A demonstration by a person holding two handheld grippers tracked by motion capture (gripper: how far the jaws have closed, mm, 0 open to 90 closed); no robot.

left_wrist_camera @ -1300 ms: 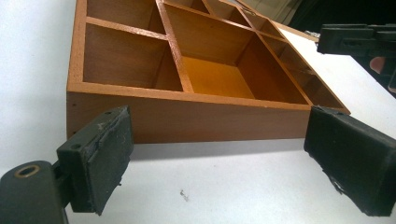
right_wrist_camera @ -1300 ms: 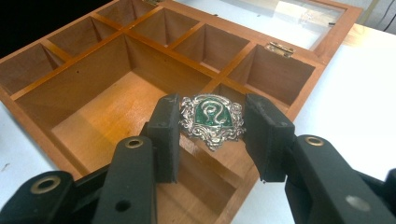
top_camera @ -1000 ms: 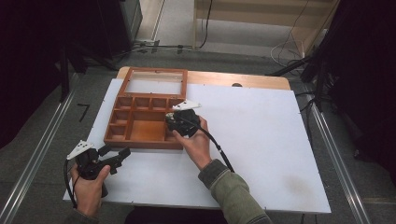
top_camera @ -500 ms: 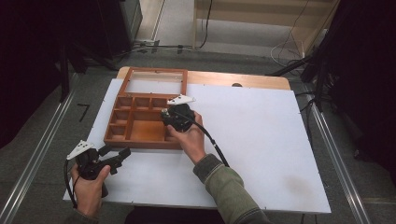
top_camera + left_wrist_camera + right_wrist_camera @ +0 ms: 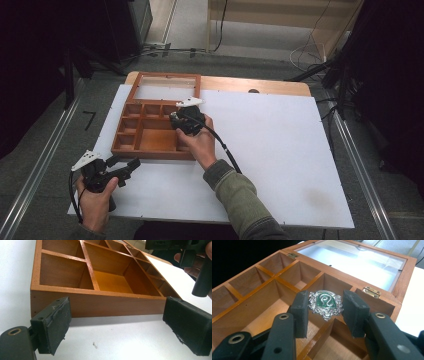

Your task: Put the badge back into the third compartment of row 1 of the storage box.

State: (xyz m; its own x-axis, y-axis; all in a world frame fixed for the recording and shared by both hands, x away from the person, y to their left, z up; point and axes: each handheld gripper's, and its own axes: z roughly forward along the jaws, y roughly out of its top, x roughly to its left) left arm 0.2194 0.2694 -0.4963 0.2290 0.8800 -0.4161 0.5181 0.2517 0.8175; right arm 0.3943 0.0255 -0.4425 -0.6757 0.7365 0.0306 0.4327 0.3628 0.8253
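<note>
Resting open on the white desk (image 5: 280,150), a wooden compartment box (image 5: 150,142) is catalogued with its glazed lid (image 5: 167,87) folded flat behind on two brass hinges (image 5: 372,291), so that every cell is exposed from above. A silver crest badge with a green serpent centre (image 5: 325,302) is held between the pads of the right claw (image 5: 325,311), which is clenched on the badge's two sides; the badge is kept face-up and above the dividers near the box's hinge-side row of small cells, a position judged to serve placing it into one of them, though which cell cannot be told. In the high view the right claw (image 5: 187,120) is seen over the box's right-hand part, the hand beneath it. The left claw (image 5: 122,170) is held low over the desk just in front of the box's near wall, its jaws spread wide and grasping nothing, apparently parked clear of the work. All cells visible are empty.
</note>
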